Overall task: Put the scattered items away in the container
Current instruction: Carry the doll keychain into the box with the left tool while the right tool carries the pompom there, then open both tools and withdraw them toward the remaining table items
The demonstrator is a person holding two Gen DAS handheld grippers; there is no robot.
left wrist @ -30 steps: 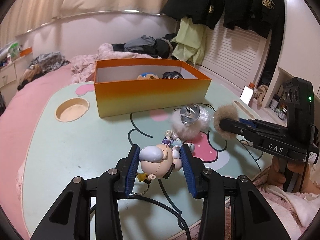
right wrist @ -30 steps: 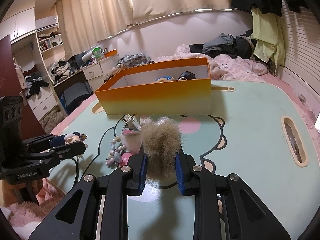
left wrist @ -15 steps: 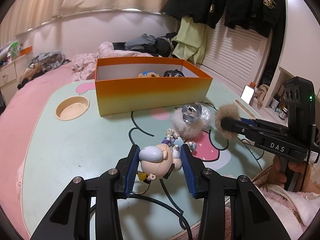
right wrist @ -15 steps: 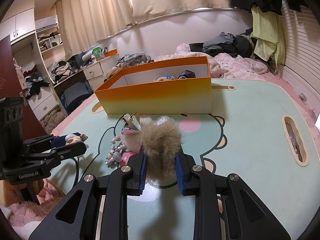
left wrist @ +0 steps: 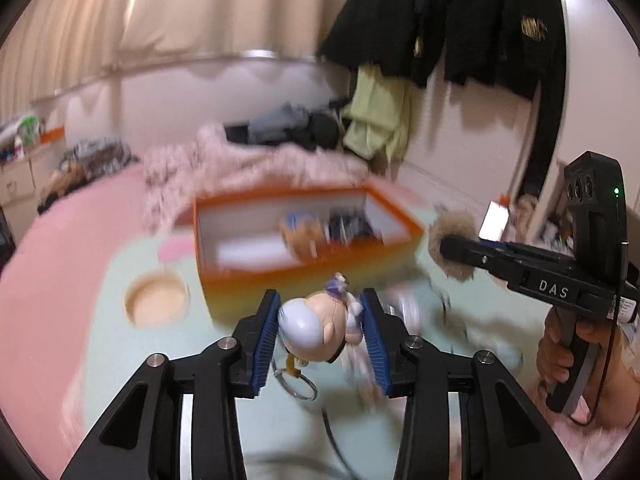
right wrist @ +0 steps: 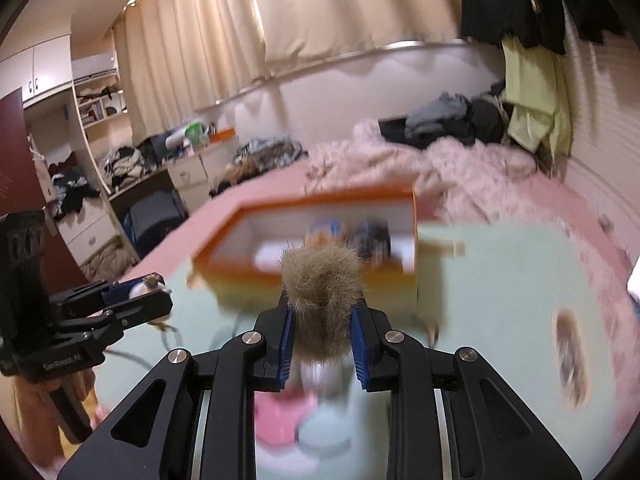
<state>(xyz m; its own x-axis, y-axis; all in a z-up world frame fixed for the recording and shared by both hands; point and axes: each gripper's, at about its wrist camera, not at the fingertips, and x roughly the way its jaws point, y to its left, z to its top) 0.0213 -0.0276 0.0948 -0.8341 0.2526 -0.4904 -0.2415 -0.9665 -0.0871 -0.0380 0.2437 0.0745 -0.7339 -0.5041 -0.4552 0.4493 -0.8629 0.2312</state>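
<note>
My left gripper (left wrist: 320, 320) is shut on a small doll keychain (left wrist: 316, 330) with a pale head and a metal ring hanging below; it is held above the table, short of the orange box (left wrist: 304, 276). My right gripper (right wrist: 322, 320) is shut on a brown fur pom-pom (right wrist: 322, 284), also lifted, in front of the orange box (right wrist: 320, 280). The pom-pom (left wrist: 452, 240) and right gripper show at the right of the left wrist view, beside the box's right end. The left gripper (right wrist: 136, 300) shows at the left of the right wrist view. The box holds two toys (left wrist: 304, 232). The views are blurred.
The mint cartoon table (left wrist: 100, 352) has a round cup recess (left wrist: 156, 300) left of the box and a slot recess (right wrist: 568, 340) at the right. Blurred small items (left wrist: 404, 308) lie on the table before the box. A pink bed with piled clothes (right wrist: 440, 152) lies behind.
Both grippers have risen off the table with their items and moved toward the box; I now look down into it. The remaining loose items stay on the table.
</note>
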